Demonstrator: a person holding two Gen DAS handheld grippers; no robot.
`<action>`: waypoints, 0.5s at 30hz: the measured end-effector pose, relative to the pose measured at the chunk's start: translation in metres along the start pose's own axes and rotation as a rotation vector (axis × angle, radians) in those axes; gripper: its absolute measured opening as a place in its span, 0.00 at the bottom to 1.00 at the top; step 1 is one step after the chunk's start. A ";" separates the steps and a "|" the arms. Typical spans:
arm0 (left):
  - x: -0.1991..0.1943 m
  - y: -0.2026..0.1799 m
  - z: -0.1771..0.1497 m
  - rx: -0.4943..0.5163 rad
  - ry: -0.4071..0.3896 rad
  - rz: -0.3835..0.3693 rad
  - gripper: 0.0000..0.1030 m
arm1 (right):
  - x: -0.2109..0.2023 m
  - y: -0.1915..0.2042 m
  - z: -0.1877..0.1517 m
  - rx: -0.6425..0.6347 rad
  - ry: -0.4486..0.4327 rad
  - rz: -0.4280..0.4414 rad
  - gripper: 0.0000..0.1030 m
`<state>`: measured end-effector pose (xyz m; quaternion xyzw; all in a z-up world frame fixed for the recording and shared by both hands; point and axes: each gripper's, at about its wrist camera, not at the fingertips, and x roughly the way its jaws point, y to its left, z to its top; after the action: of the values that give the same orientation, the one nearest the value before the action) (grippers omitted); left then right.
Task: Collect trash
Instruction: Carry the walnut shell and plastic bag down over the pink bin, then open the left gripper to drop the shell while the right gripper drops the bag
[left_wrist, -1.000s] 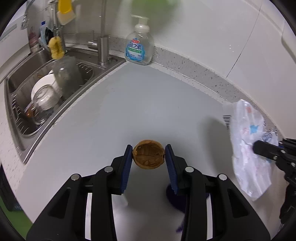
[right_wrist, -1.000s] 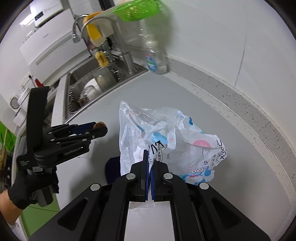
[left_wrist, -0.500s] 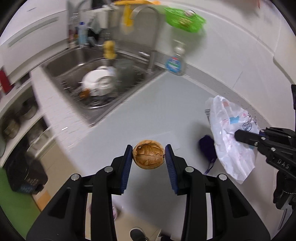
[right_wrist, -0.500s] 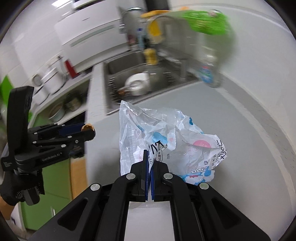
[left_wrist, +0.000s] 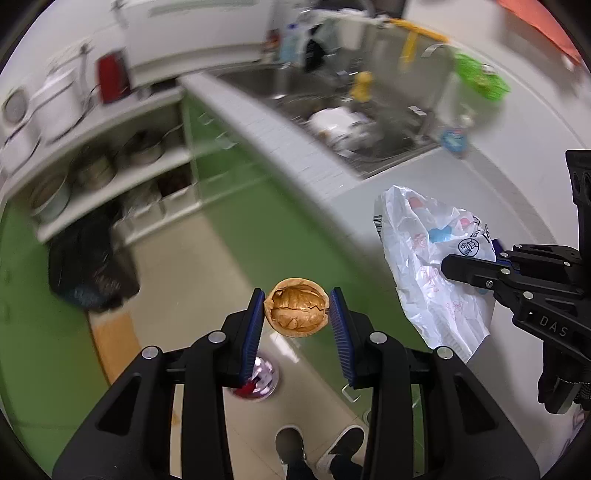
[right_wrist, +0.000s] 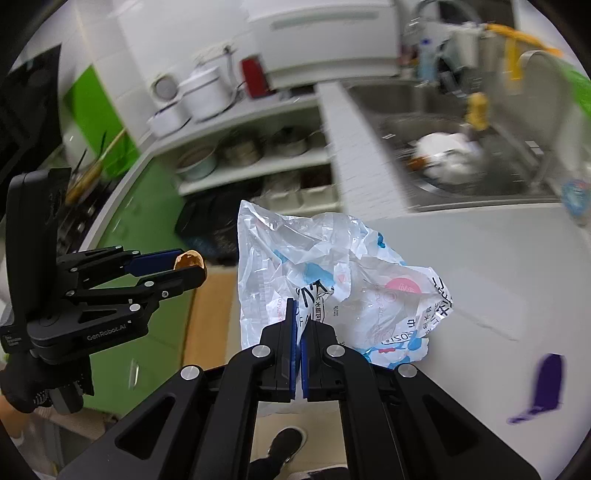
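Keep left hand-held gripper (left_wrist: 297, 314) clamped on walnut shell (left_wrist: 297, 312), right hand-held gripper (right_wrist: 298, 325) pinched on plastic bag (right_wrist: 332, 280); release only over bin (left_wrist: 255, 380), lower centre.

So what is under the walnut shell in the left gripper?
Below the walnut shell is kitchen floor, with a small bin partly hidden by the left gripper. Its contents cannot be seen.

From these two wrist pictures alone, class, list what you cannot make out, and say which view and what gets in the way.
- Small round container on the floor, left wrist view: mostly hidden behind the left gripper holding the walnut shell.
- Pots on the shelves, both views: motion blur.
- Dishes in the sink: blurred.
- Print on the plastic bag: crumpled, partly behind the right gripper.
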<state>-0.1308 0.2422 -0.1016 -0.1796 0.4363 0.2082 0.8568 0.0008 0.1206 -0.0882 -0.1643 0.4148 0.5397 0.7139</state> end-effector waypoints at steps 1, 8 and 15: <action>0.001 0.012 -0.008 -0.020 0.008 0.006 0.35 | 0.009 0.006 -0.002 -0.007 0.012 0.010 0.01; 0.046 0.092 -0.070 -0.164 0.082 0.043 0.35 | 0.115 0.042 -0.028 -0.043 0.162 0.059 0.01; 0.136 0.147 -0.134 -0.255 0.151 0.041 0.35 | 0.246 0.045 -0.074 -0.042 0.292 0.080 0.01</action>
<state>-0.2238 0.3288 -0.3064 -0.2932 0.4729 0.2655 0.7873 -0.0527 0.2426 -0.3122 -0.2391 0.5092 0.5467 0.6203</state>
